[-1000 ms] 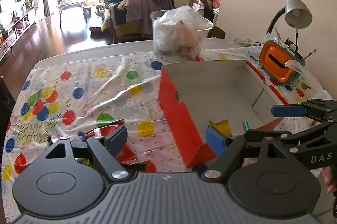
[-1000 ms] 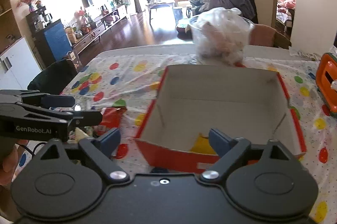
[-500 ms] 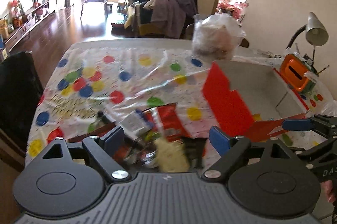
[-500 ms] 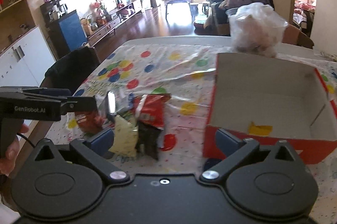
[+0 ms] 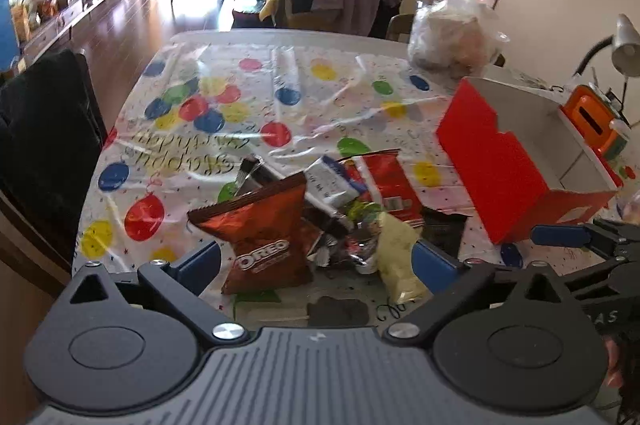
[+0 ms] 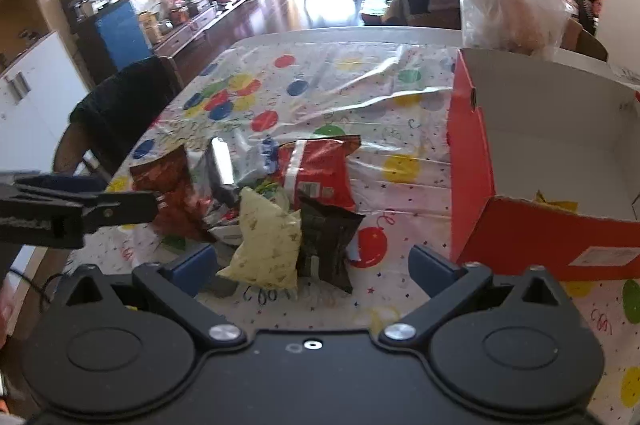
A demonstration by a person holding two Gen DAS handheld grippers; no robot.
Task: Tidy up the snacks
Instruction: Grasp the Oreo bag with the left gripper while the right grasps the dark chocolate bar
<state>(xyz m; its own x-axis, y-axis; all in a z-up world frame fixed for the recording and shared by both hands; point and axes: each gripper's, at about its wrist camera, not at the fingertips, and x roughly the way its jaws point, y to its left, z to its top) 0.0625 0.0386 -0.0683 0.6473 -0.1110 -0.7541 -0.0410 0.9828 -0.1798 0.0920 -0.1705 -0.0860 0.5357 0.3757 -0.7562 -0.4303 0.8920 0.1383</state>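
Tools first: the left tool (image 5: 316, 259) hangs with its pads spread wide and nothing between them, and the right tool (image 6: 313, 267) is just as wide and just as empty. A second ago both looked into the red box (image 5: 516, 181); now they have swung left, so the snack pile fills the near middle of both views. Nearest lie the brown cookie bag (image 5: 264, 229), a pale yellow packet (image 6: 266, 245) and a dark packet (image 6: 326, 239) touching it. Just beyond sits a red bag (image 6: 316, 173) among silver wrappers. The box stands open to the right, with only a yellow scrap visible inside. Farther off on the spotted surface (image 5: 248, 93) is a tub stuffed with a plastic bag (image 6: 516, 5). The swing suggests a pick from the pile comes next; sorting looks barely begun.
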